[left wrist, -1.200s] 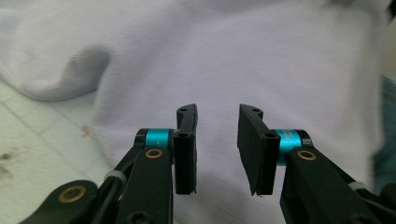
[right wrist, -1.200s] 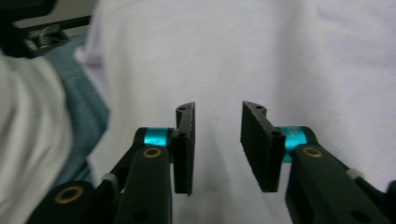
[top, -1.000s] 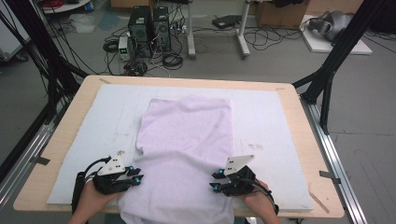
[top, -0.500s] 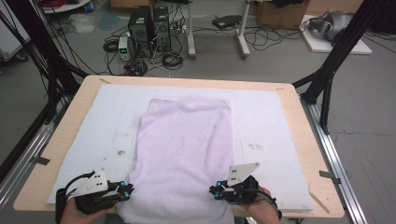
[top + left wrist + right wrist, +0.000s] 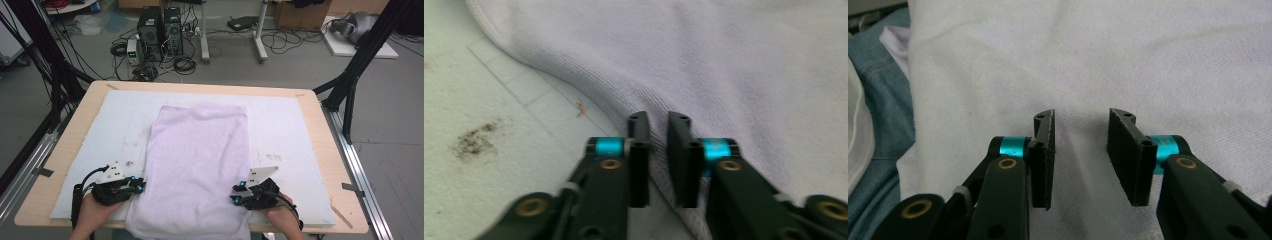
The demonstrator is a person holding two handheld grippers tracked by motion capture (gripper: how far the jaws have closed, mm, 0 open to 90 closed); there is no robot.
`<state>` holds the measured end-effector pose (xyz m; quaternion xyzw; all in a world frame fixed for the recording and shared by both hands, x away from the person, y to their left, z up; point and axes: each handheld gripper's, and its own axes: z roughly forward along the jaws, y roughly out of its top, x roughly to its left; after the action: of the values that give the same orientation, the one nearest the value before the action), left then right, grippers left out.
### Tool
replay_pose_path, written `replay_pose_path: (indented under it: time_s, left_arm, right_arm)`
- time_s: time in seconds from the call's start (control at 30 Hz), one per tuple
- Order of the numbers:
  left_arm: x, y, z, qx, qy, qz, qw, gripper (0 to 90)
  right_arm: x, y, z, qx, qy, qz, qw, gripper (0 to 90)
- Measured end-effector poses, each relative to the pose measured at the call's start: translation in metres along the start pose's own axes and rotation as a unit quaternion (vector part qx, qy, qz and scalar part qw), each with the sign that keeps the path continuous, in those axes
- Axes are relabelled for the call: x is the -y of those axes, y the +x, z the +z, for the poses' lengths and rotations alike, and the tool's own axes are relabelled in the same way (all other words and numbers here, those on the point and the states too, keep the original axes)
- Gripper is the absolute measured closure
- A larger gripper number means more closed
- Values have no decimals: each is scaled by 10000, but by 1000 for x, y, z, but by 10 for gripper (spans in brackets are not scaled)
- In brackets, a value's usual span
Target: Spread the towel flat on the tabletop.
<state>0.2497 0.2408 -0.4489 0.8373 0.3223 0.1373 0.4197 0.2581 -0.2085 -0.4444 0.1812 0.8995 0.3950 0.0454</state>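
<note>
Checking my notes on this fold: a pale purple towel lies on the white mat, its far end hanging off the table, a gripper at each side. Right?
Not quite: the towel hangs off the near edge, by the person, as the high view shows; its far end lies flat on the white mat. The left gripper and right gripper sit at its sides.

The table (image 5: 320, 150) is seen from a fixed camera set high above its near side, faced forward and down, with floor beyond. Close views are given by cameras mounted on the left gripper (image 5: 659, 130) and right gripper (image 5: 1080, 130), each aimed along its own black jaws. The pale towel (image 5: 200, 165) is shared by all three views.
</note>
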Motion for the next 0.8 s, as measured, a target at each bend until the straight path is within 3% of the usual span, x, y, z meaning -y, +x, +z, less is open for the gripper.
replay_pose_path:
  time_s: [0.1,0.2,0.33,0.5,0.6,0.67,0.8]
  left_arm:
    - [-1,-1,-4,-120,-49,-7,9999,876]
    - [1,-4,-19,-336,-320,-101,9989,879]
    - [3,-4,-33,-349,-353,-79,9987,876]
    - [4,-6,-27,-156,-326,-101,9993,677]
    - [5,-7,-17,-122,-152,-52,9998,672]
    - [7,-8,-11,-141,9,-55,9999,723]
    - [12,-8,-15,-134,1,-176,9998,733]
  right_arm:
    - [1,0,0,-31,-42,26,10000,622]
    - [1,0,0,-14,-45,15,10000,614]
    - [1,3,-2,-16,-1,-4,10000,595]
    - [5,11,-8,-148,-83,-42,9998,591]
    - [11,14,-11,-162,-65,-78,9998,608]
    - [16,17,-13,-108,-84,-41,9999,621]
    - [23,23,-20,-145,-83,-28,9999,678]
